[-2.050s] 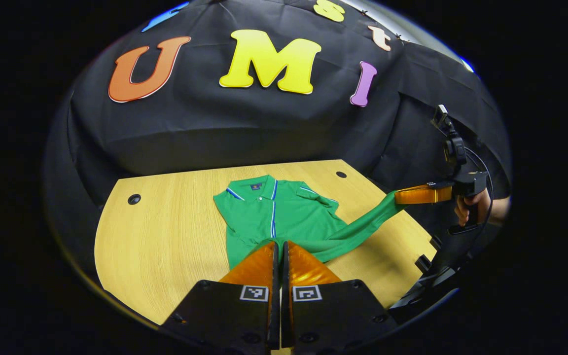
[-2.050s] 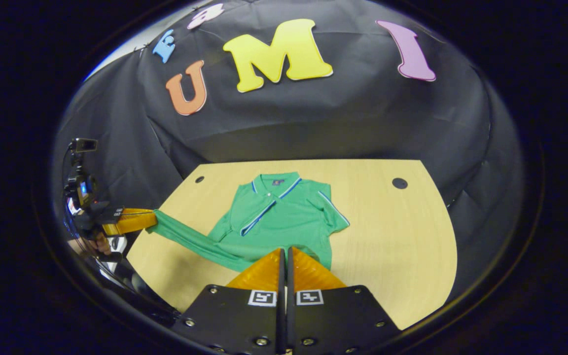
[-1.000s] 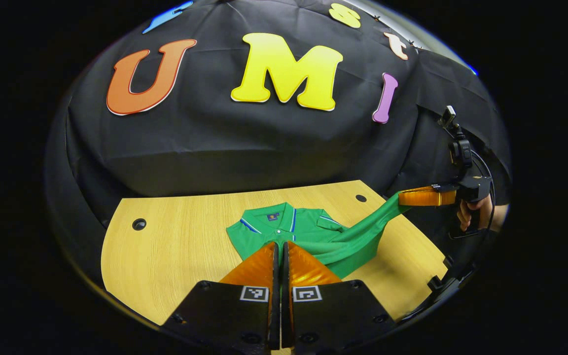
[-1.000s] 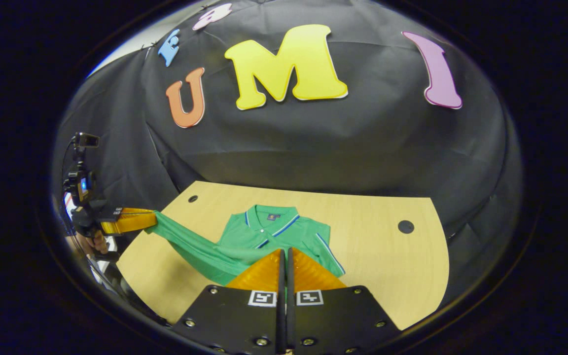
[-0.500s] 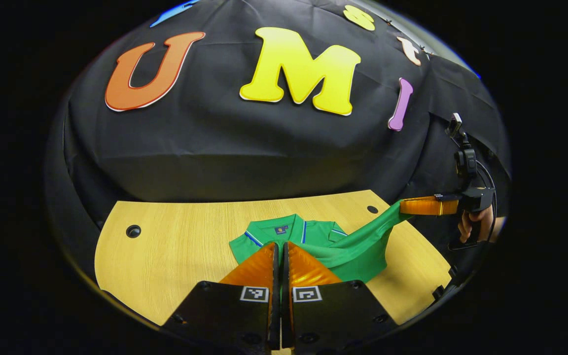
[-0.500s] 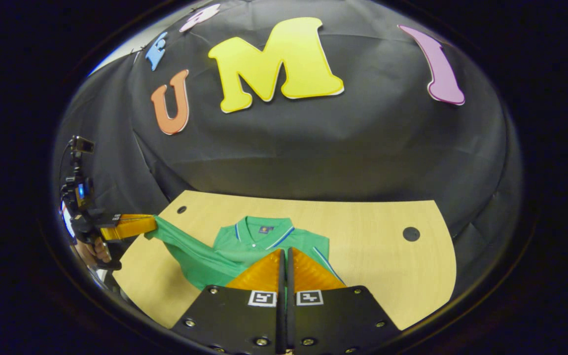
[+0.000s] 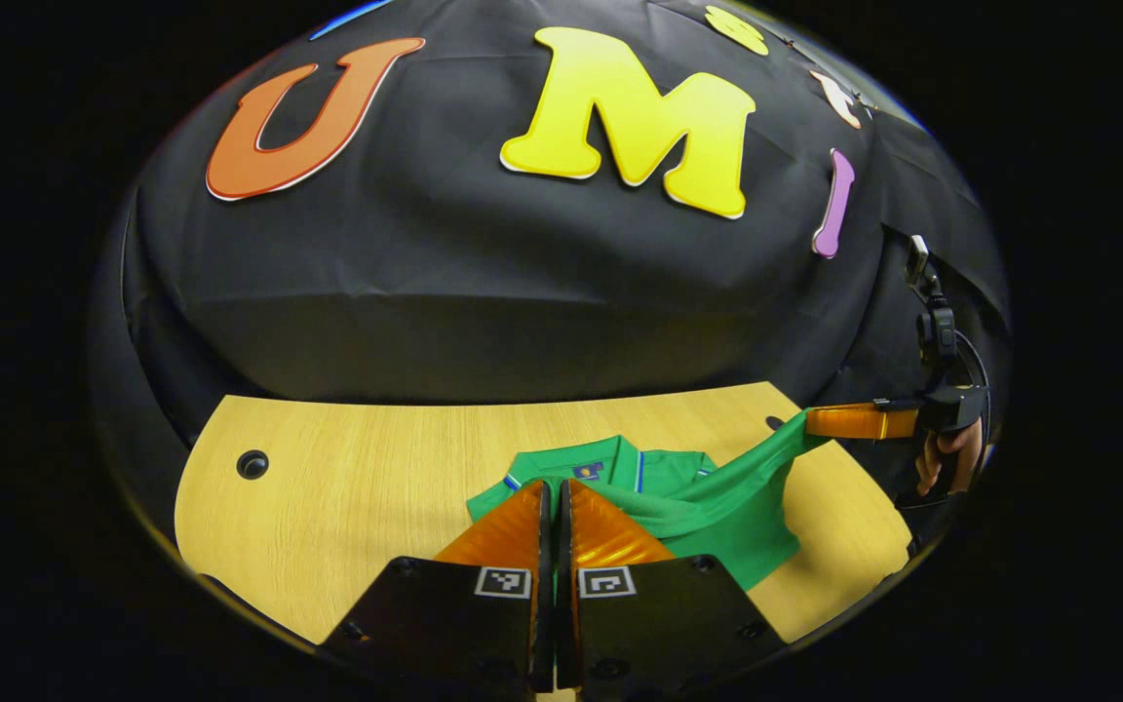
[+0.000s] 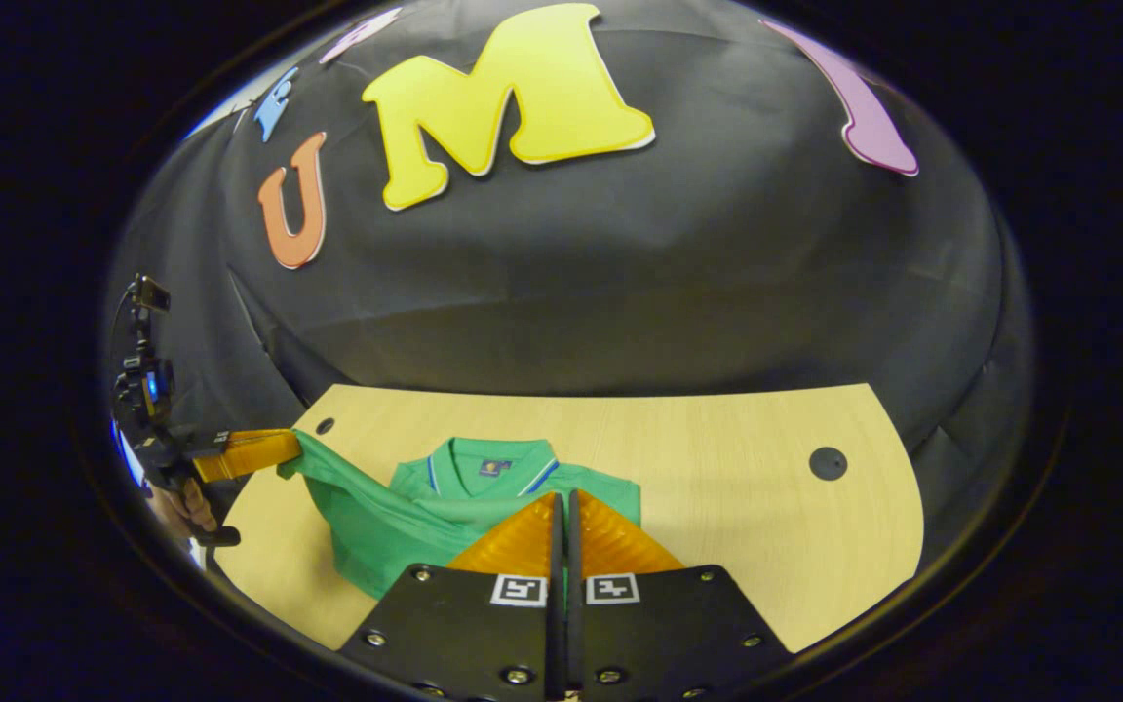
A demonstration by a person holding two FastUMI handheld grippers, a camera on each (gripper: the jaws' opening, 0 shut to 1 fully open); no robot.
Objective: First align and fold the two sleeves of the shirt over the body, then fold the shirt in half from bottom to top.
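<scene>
Left gripper view: shirt (image 7: 727,507) between tongs (image 7: 554,507).

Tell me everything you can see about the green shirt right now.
The green shirt is a polo of soft knit-looking fabric, with striped trim on its collar and a small chest badge. It lies collar-away on the wooden table, sleeves folded in. Its bottom hem is lifted off the table, one corner pinched by the left gripper, the other by the right gripper, mid-fold toward the collar.
</scene>
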